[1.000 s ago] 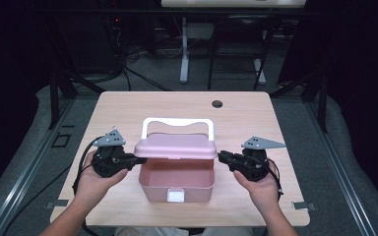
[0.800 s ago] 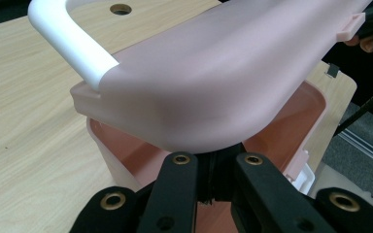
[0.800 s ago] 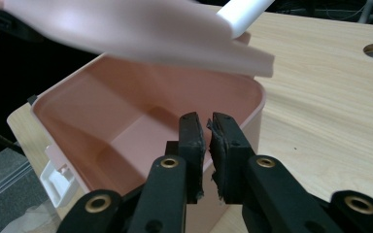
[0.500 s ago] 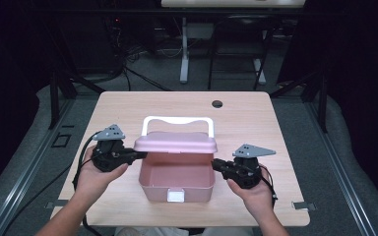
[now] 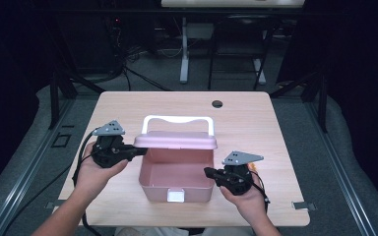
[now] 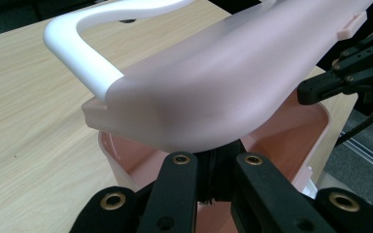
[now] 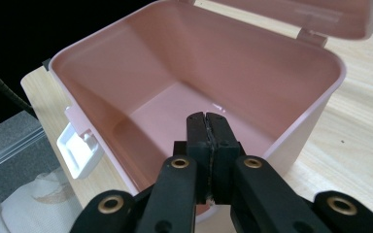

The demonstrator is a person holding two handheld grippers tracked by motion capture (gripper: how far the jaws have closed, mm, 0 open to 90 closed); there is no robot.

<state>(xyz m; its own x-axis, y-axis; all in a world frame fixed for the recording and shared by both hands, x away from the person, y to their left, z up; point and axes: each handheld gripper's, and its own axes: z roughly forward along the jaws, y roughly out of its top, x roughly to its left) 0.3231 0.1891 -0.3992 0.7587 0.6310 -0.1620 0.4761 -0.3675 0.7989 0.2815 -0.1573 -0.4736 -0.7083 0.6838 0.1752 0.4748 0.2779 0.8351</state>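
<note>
A pink plastic box (image 5: 177, 189) stands open near the table's front edge, with a white latch (image 5: 175, 196) on its front wall. Its pink lid (image 5: 175, 140) is raised, and the white handle (image 5: 177, 119) lies behind it. My left gripper (image 5: 137, 151) is shut on the lid's left end (image 6: 213, 87), holding it up. My right gripper (image 5: 210, 173) sits at the box's right wall. Its jaws have just been closing and now meet with nothing between them; the tips (image 7: 207, 119) reach over the rim (image 7: 296, 121) into the empty box.
The light wooden table (image 5: 256, 128) has a dark cable hole (image 5: 217, 104) at the back. Bare tabletop lies behind and to either side of the box. A table leg and cables stand on the dark floor beyond. White fabric (image 7: 24, 204) shows below the table's edge.
My right gripper has left the lid's right end and come down and nearer, to the box's right wall, its jaws closing. The left gripper still holds the raised lid.
</note>
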